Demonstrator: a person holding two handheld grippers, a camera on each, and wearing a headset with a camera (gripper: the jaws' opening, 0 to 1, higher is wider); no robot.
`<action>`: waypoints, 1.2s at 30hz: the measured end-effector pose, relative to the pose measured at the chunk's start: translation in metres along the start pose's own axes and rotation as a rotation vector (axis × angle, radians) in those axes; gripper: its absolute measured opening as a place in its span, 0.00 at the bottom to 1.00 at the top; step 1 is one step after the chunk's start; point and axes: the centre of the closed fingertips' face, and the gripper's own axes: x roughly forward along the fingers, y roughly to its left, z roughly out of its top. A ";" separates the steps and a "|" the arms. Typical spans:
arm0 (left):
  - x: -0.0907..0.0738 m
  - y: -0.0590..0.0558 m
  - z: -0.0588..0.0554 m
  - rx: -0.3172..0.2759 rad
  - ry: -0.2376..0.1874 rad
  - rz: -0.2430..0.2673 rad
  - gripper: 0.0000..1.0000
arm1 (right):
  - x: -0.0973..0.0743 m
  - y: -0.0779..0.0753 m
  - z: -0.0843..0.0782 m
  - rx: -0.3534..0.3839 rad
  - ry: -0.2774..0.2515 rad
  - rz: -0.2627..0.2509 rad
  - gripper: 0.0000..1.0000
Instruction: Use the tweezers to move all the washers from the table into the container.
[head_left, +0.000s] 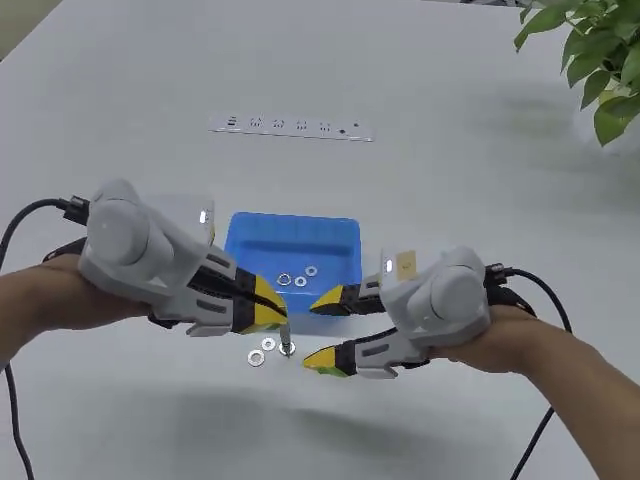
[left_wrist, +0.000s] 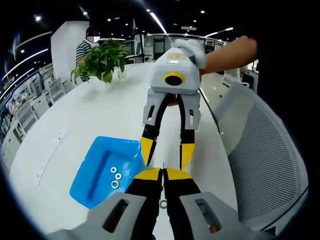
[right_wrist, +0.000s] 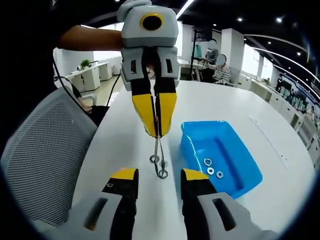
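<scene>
My left gripper is shut on thin metal tweezers, which point down at the table. Their tips sit among loose washers lying just in front of the blue container. Three washers lie inside the container. My right gripper faces the left one from the right, open, its jaws standing either side of the tweezer tips with nothing held. I cannot tell whether the tweezers pinch a washer.
A white power strip lies on the table beyond the container. A green plant stands at the far right corner. A grey mesh chair is at the table's near edge. People are in the office behind.
</scene>
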 end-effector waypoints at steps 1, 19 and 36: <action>0.000 0.000 0.000 -0.001 0.000 -0.001 0.05 | 0.001 0.000 0.000 -0.003 0.003 0.004 0.32; -0.001 0.000 -0.001 0.008 0.005 -0.002 0.05 | 0.027 0.003 0.000 -0.083 0.058 0.072 0.17; 0.000 0.001 -0.001 0.012 0.010 -0.004 0.05 | 0.031 0.004 -0.004 -0.115 0.092 0.086 0.10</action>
